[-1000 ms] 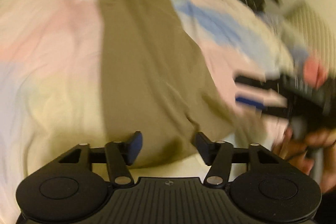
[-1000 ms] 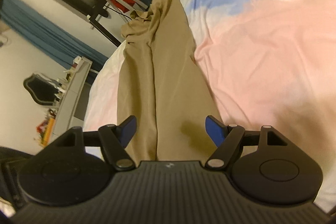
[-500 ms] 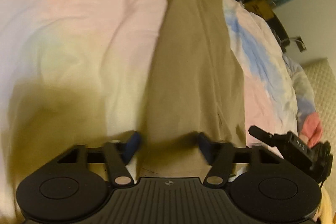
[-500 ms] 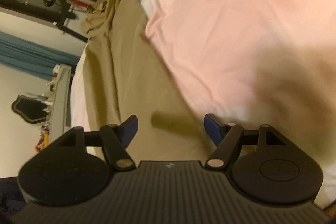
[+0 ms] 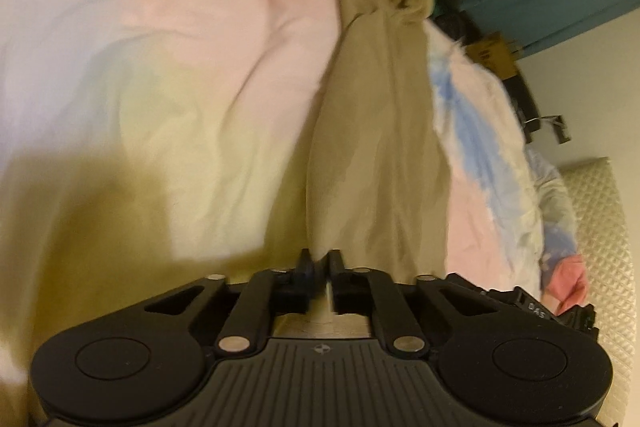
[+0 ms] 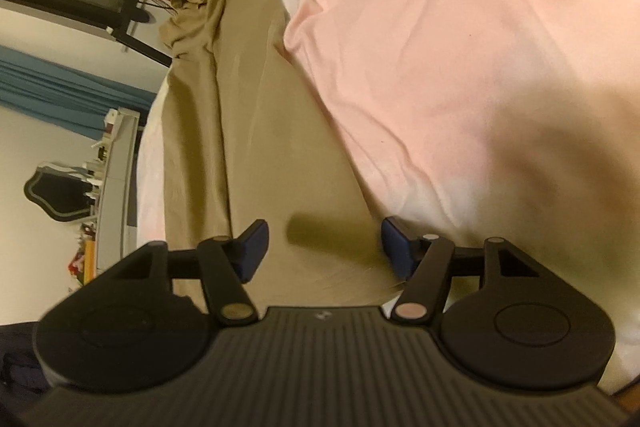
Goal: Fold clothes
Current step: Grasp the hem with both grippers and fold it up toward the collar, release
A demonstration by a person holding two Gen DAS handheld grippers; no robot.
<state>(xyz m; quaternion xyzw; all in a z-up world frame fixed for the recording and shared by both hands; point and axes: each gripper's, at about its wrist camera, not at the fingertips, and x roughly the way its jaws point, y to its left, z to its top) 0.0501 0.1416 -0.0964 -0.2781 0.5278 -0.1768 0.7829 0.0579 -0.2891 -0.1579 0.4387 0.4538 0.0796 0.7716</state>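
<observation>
Straight ahead of the left gripper (image 5: 319, 263), a long tan garment (image 5: 376, 147) runs away across a pastel bedspread (image 5: 160, 67) and ends in a crumpled bunch at its far end. The left gripper's two fingers are drawn almost together, with only a thin slit between them, and the near edge of the tan cloth passes into that slit, so the gripper is clamped on the garment's near end. A strip of the same cloth shows just behind the fingers, between the linkage arms. To the right of this gripper, just past its body, part of the other black tool (image 5: 536, 303) shows against the bedspread, and beyond that lies a cream quilted surface (image 5: 600, 227).

On the right wrist view, the right gripper (image 6: 322, 243) is spread wide, its blue-padded fingertips (image 6: 252, 239) well apart and holding nothing. The tan garment (image 6: 248, 131) lies flat beneath and between them, stretching forward and to the left. The left pad sits over the cloth; the right pad sits near the line where the cloth meets the pink part of the bedspread (image 6: 460, 47). Whether either pad touches the fabric cannot be told. A dark shadow falls on the cloth between the fingers. Far to the left of this gripper stand a white shelf unit (image 6: 116, 179) and teal curtains (image 6: 60, 83).
</observation>
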